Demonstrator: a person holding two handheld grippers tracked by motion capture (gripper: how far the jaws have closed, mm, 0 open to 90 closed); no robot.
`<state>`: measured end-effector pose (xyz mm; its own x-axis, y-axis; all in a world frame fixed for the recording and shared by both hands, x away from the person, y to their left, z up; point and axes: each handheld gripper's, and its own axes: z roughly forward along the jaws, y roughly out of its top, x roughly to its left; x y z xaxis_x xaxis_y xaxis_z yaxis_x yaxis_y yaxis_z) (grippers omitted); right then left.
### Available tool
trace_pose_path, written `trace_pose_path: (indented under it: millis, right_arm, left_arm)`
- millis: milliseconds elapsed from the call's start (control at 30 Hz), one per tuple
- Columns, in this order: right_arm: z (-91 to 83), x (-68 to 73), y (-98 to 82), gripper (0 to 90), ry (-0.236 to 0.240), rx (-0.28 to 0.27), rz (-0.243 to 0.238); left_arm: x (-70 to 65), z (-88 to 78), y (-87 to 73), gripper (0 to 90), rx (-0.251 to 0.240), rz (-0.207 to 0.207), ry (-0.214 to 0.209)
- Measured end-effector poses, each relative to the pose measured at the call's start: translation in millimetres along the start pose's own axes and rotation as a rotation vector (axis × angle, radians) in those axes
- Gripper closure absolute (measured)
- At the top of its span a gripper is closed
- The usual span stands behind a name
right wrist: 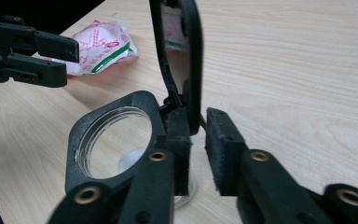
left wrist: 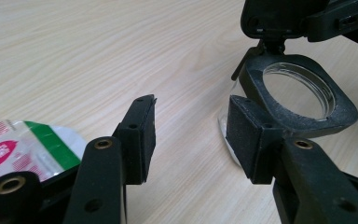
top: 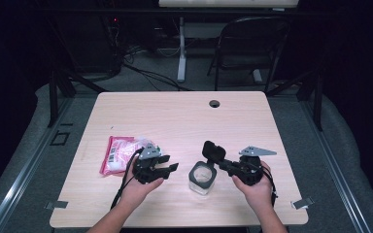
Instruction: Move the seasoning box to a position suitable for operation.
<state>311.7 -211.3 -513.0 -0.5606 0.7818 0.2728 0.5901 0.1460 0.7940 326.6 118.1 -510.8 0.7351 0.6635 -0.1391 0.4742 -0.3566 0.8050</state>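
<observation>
mid-step: opening clear glass square jar with black collar at table's 6 o'clock; hinged black flip lid standing upright at jar's 1 o'clock. right gripper narrowed around lid's hinge edge, slim gap visible, cannot tell if pads actually press. left gripper spread, empty, just beside jar at its 9 o'clock, one pad near glass wall. pink-white crinkly plastic pouch at 9 o'clock, untouched. likely next: steady jar with left, fetch pouch. matte wood-grain table.
</observation>
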Motion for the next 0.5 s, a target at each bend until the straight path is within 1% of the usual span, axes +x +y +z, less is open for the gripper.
trace_pose_path:
  millis: [33, 67, 167, 267, 367, 400, 433, 467, 500]
  right_arm:
    - [0.9, 0.4, 0.8, 83.5, 0.0, 0.0, 0.0]
    - [1.3, 0.2, 2.0, 83.4, -0.009, 0.008, -0.011]
    - [5.0, -0.7, 4.0, 83.0, -0.007, -0.001, -0.004]
    - [8.7, -2.2, 6.2, 82.4, 0.001, -0.006, 0.007]
    - [12.5, -3.2, 9.1, 81.5, 0.005, -0.007, 0.007]
    - [13.4, -3.5, 10.1, 81.0, 0.0, -0.005, 0.006]
    - [13.6, -4.2, 11.4, 79.9, 0.005, 0.005, -0.001]
    - [14.2, -4.5, 12.9, 77.3, 0.014, 0.008, 0.004]
    - [13.9, -5.1, 13.9, 76.7, 0.014, 0.017, 0.007]
  left_arm:
    - [0.9, -2.1, -0.3, 52.1, -0.002, -0.001, 0.003]
    - [1.9, -4.0, -0.8, 52.0, -0.007, 0.0, 0.01]
    - [6.1, -10.9, -2.1, 52.0, -0.015, -0.001, 0.031]
    - [11.8, -18.5, -3.8, 51.9, -0.03, -0.013, 0.048]
    - [18.9, -26.9, -6.1, 51.9, -0.046, -0.019, 0.074]
    - [21.8, -29.2, -7.1, 51.9, -0.05, -0.021, 0.077]
    - [25.6, -31.3, -8.2, 51.3, -0.044, -0.027, 0.077]
    - [27.7, -32.8, -9.0, 50.6, -0.035, -0.028, 0.082]
    - [30.0, -34.2, -10.2, 50.6, -0.031, -0.03, 0.094]
